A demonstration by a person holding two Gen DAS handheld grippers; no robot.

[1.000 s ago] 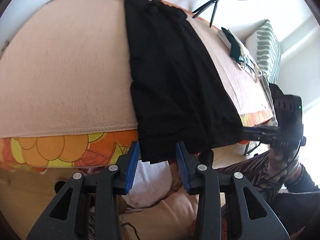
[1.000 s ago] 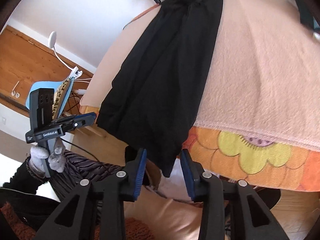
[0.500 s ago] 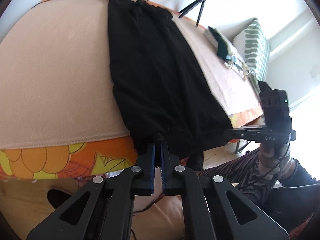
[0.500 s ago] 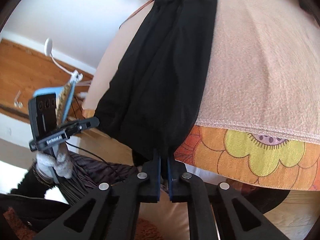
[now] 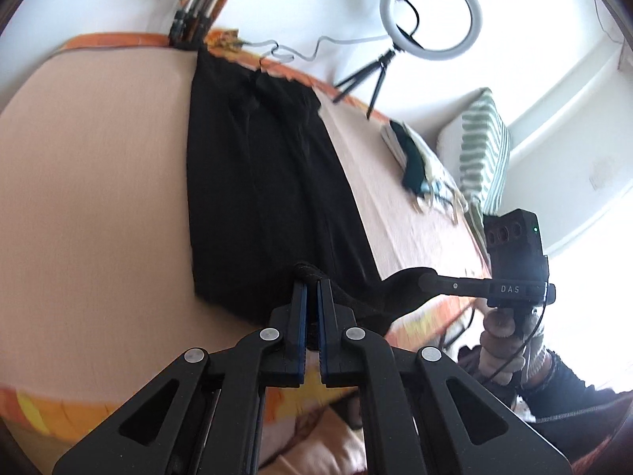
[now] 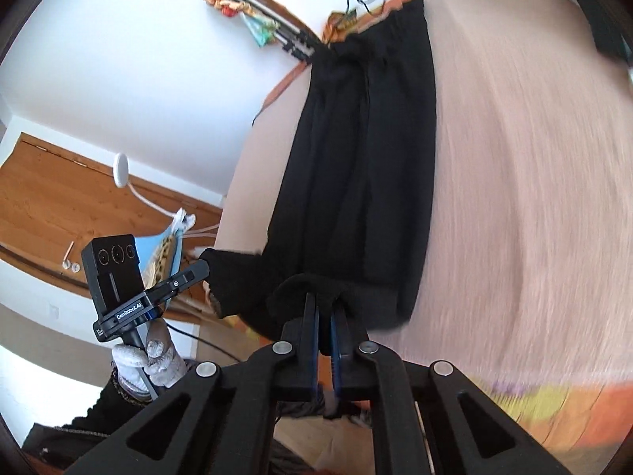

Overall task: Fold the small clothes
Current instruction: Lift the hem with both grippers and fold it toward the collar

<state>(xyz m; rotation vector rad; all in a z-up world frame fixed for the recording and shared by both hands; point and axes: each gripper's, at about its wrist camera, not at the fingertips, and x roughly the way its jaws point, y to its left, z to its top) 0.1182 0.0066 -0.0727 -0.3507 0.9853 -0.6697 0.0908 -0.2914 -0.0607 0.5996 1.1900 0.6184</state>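
A long black garment (image 5: 261,182) lies lengthwise on the pink-covered table (image 5: 87,198); it also shows in the right wrist view (image 6: 364,166). My left gripper (image 5: 311,283) is shut on the garment's near hem at its left corner and holds it lifted above the table. My right gripper (image 6: 323,301) is shut on the hem's right corner, also lifted. Each gripper appears in the other's view, the right one (image 5: 427,279) and the left one (image 6: 199,269), pinching black cloth. The hem sags between them.
A ring light on a tripod (image 5: 431,19) stands at the table's far edge. A pile of small clothes (image 5: 415,162) lies at the right, beside a green striped cushion (image 5: 482,146). An orange flowered cloth (image 6: 554,399) hangs over the near edge. A wooden door (image 6: 59,198) is at the left.
Both grippers shut on the garment's near hem, then lifted it up and forward over the table. The hanging end now rises off the near edge.
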